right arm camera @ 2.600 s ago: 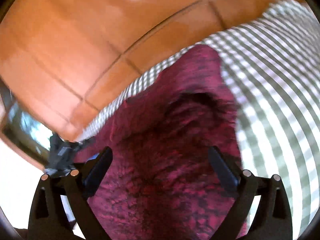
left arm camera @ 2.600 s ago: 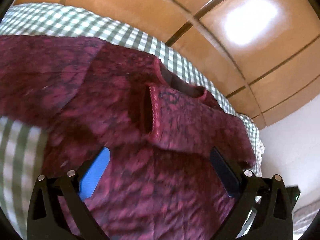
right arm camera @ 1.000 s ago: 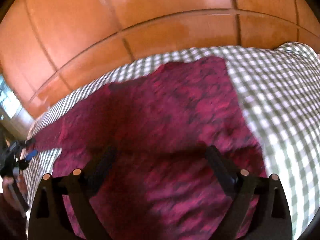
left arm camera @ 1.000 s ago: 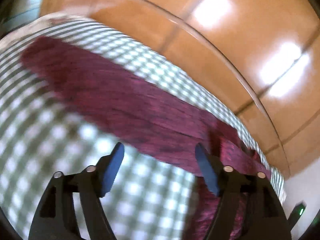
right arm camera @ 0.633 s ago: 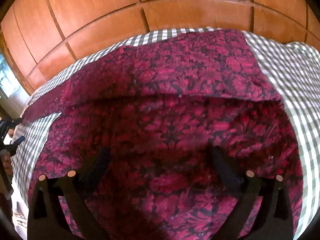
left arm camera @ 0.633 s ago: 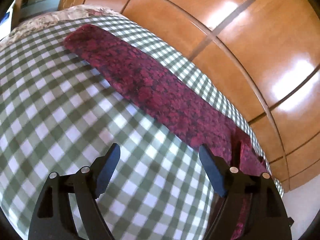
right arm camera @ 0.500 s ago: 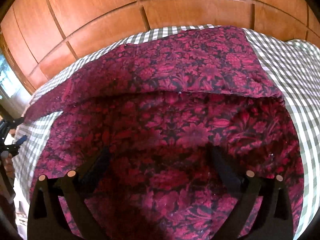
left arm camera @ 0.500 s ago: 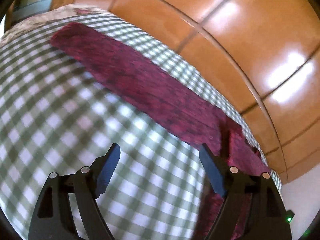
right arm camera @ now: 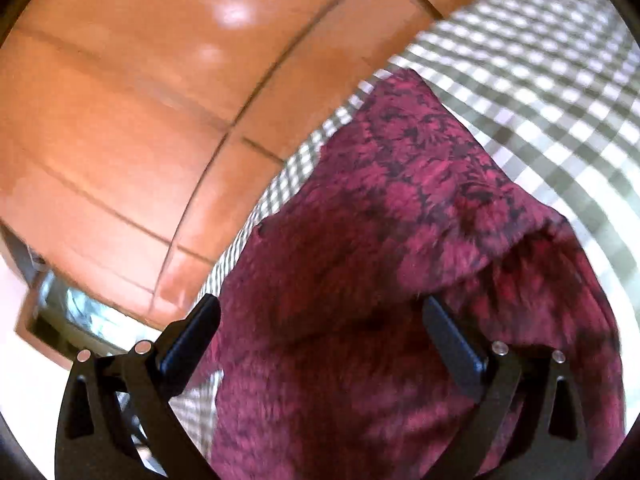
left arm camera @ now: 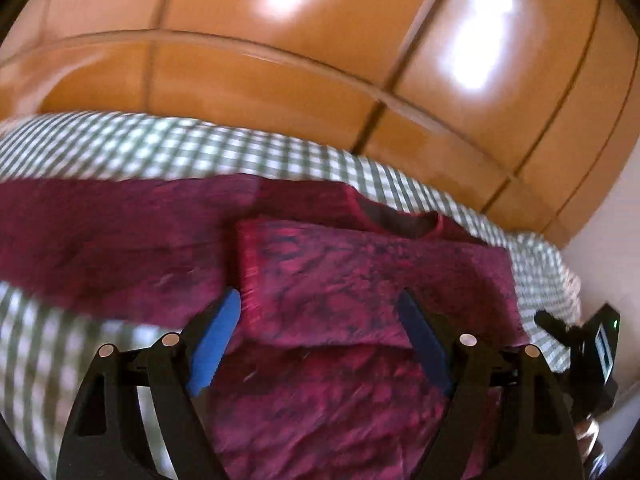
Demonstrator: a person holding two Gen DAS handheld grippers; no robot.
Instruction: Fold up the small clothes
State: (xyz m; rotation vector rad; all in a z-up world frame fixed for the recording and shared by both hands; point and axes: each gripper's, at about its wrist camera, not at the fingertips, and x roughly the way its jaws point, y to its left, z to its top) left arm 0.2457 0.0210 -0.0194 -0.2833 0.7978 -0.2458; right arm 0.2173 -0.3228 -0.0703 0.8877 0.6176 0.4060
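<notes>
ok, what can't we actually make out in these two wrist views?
- Left wrist view: the red patterned top runs off the bottom edge behind the left gripper, so its hem is cut off; motion blur smears the checked cloth.
- Right wrist view: the top's lower part is hidden behind the right gripper.

left gripper (left arm camera: 320,334) swung back over garment (left arm camera: 360,280)

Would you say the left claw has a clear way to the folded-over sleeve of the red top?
Probably yes: the left claw is open just above the folded sleeve, with nothing between them.
</notes>
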